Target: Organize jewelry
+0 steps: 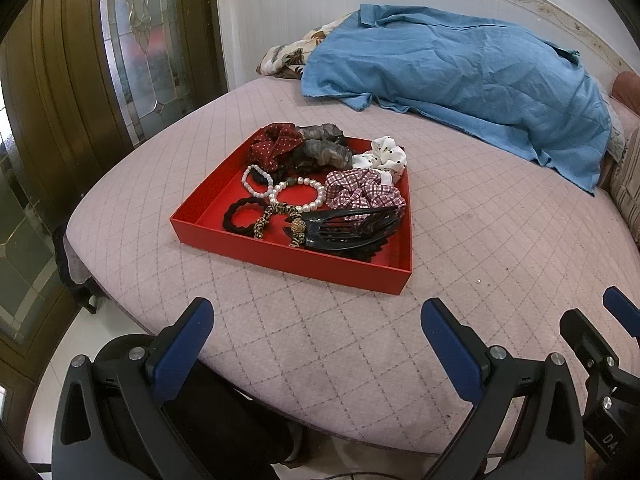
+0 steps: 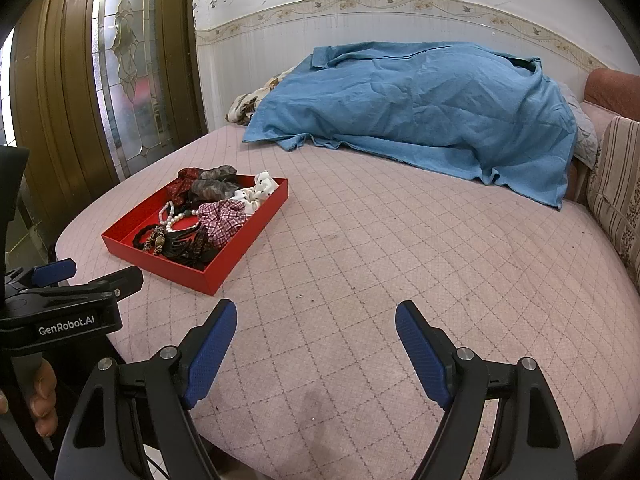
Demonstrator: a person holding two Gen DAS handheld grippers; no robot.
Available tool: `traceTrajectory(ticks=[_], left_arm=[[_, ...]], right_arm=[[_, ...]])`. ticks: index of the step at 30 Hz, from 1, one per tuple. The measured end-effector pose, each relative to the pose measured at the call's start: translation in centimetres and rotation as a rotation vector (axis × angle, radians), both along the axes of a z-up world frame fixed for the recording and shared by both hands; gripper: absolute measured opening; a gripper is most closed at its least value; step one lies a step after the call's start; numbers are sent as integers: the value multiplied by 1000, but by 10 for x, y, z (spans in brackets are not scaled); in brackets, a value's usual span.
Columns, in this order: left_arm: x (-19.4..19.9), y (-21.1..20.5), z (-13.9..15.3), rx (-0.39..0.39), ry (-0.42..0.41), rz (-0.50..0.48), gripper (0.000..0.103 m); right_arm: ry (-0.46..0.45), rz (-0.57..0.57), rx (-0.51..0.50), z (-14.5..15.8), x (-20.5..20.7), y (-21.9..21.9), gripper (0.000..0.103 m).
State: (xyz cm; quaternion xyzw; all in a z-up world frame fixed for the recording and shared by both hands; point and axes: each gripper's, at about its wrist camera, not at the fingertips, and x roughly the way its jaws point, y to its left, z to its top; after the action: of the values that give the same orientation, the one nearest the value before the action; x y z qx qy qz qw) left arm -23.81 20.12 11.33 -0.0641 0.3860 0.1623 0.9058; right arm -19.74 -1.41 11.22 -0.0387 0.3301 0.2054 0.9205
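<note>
The left tool (image 1: 316, 340) hangs spread wide and empty over the near edge of a pink quilted bed (image 1: 480, 248). Just ahead of it sits a red tray (image 1: 280, 258) holding scrunchies, a pearl bracelet (image 1: 298, 194), black hair ties and a black hair claw (image 1: 352, 228). The right tool (image 2: 316, 344), also spread and empty, hovers beside it; the tray (image 2: 224, 268) lies ahead to its left. A blue blanket (image 2: 420, 112) is heaped at the far side.

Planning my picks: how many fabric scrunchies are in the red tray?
4. Red dotted scrunchie in the far left corner, grey-brown one beside it, white dotted one at the far right, pink checked one in front of that. More may hide underneath.
</note>
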Motion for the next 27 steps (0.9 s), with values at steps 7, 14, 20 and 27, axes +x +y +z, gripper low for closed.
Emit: traceTrajectory(ticks=[7,14,20,27], left_arm=[[-2,1,-1,-1,1,2,103],[-2,6,-2,-7,2,13,103],[4,11,-1,-11,12,33,103],[23,-1,6,-25,23,-8,103]], right_arm=[[1,-1,0,0,0,1,86],[6,13,0,-1,-2,4,86],[8,35,4,-3,-3,5,86],[29,40,21,-7,5,-3,86]])
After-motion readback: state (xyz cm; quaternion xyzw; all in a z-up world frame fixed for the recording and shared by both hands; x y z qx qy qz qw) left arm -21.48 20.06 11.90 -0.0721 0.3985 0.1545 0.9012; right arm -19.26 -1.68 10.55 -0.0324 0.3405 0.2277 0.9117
